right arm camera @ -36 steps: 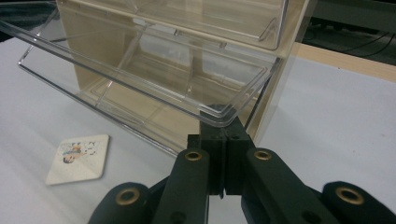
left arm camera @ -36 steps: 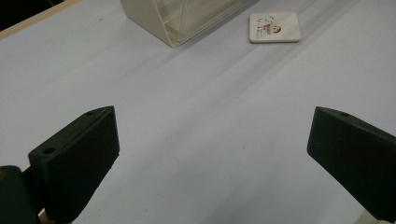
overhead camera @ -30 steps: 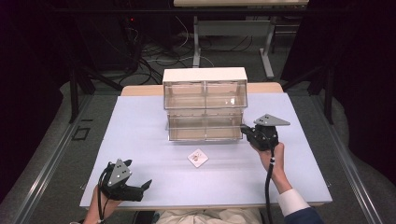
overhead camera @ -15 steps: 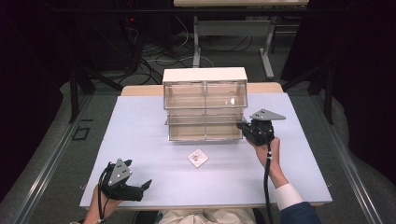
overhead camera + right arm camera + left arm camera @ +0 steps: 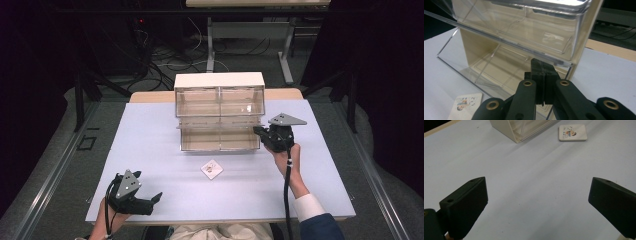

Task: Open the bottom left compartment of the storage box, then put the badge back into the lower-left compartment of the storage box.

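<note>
A small cabinet (image 5: 219, 80) with clear drawers stands at the middle of the table; its lower drawer (image 5: 215, 140) juts out toward me. My right gripper (image 5: 258, 131) is at that drawer's right front corner. In the right gripper view its jaws (image 5: 541, 64) are pressed together, tips just under the clear rim (image 5: 499, 41); I cannot tell whether the rim is pinched. A small picture card (image 5: 212, 169) lies flat in front of the cabinet. My left gripper (image 5: 152, 201) rests at the near left edge, open, nothing between its jaws (image 5: 539, 181).
The white table top (image 5: 150, 145) ends close behind the cabinet and just below my left hand. Dark floor with cables and a desk frame (image 5: 250, 30) lies beyond. From the left gripper view the card (image 5: 573, 132) and a cabinet corner (image 5: 511, 130) lie ahead.
My right gripper has shifted slightly up and left, closer against the drawer's corner. The left gripper, the card and the cabinet have stayed put.
</note>
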A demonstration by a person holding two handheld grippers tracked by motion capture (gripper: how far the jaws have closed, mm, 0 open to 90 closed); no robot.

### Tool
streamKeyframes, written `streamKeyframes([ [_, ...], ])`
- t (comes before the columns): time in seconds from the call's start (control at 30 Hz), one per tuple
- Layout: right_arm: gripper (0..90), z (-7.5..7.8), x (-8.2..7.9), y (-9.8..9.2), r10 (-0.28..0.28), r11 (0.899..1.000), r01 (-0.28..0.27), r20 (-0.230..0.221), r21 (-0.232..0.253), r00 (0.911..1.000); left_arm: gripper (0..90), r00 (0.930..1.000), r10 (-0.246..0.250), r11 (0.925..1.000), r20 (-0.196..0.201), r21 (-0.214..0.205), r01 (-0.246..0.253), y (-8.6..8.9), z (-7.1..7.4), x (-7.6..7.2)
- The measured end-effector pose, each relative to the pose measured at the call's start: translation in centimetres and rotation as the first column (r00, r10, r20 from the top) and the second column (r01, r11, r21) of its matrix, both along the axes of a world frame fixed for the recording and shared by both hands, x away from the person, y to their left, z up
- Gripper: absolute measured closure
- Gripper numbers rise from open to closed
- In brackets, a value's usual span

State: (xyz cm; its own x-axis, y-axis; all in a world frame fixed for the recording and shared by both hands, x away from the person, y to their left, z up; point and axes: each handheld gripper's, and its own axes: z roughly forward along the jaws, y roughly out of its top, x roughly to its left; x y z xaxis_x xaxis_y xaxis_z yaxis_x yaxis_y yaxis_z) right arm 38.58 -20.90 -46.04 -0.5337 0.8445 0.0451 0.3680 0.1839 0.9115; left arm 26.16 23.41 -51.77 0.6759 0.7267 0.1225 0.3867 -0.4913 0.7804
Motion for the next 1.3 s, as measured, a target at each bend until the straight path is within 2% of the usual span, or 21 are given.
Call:
streamKeyframes([
  [0.13, 90.0, 0.16, 0.29, -0.27, -0.013, 1.0, 0.013, 0.006, 0.013, 0.9999, 2.2, 1.0, -0.002, 1.0, 0.005, 0.009, 0.002, -0.07, -0.02, 0.03],
  [0.2, 90.0, 0.14, 0.45, -0.25, -0.011, 1.0, 0.011, 0.011, 0.01, 0.9999, 2.2, 1.0, 0.0, 1.0, -0.008, 0.003, 0.0, -0.11, -0.04, 0.02],
  [0.33, 90.0, 0.15, 0.54, -0.12, -0.018, 1.0, 0.018, 0.019, 0.0, 0.9997, 2.2, 1.0, -0.001, 1.0, 0.002, 0.01, 0.001, -0.07, -0.03, 0.14],
  [0.5, 90.0, 0.14, 0.67, 0.02, -0.023, 1.0, 0.023, 0.021, 0.009, 0.9995, 2.2, 1.0, -0.002, 1.0, -0.005, -0.001, 0.002, -0.19, -0.09, 0.11],
  [0.53, 90.0, 0.14, 0.76, -0.03, -0.02, 1.0, 0.02, 0.026, -0.002, 0.9995, 2.2, 1.0, -0.001, 1.0, -0.001, 0.005, 0.001, -0.18, -0.06, 0.11],
  [0.77, 90.0, 0.09, 0.79, 0.2, -0.022, 1.0, 0.022, 0.014, 0.003, 0.9997, 2.2, 1.0, -0.004, 1.0, -0.005, 0.003, 0.004, -0.24, -0.08, 0.12],
  [0.93, 90.0, 0.08, 0.9, 0.19, -0.013, 1.0, 0.014, 0.023, -0.012, 0.9996, 2.2, 0.9999, -0.008, 0.9999, -0.009, 0.01, 0.008, -0.24, -0.04, 0.12],
  [1.07, 90.0, 0.12, 0.93, 0.21, -0.009, 1.0, 0.009, 0.014, -0.013, 0.9999, 2.2, 0.9999, -0.01, 0.9998, -0.002, 0.017, 0.01, -0.24, -0.01, 0.15],
  [1.3, 90.0, 0.11, 0.96, 0.35, -0.01, 1.0, 0.01, 0.014, -0.02, 0.9999, 2.2, 0.9998, -0.013, 0.9999, -0.015, -0.001, 0.013, -0.9, -0.06, 0.31],
])
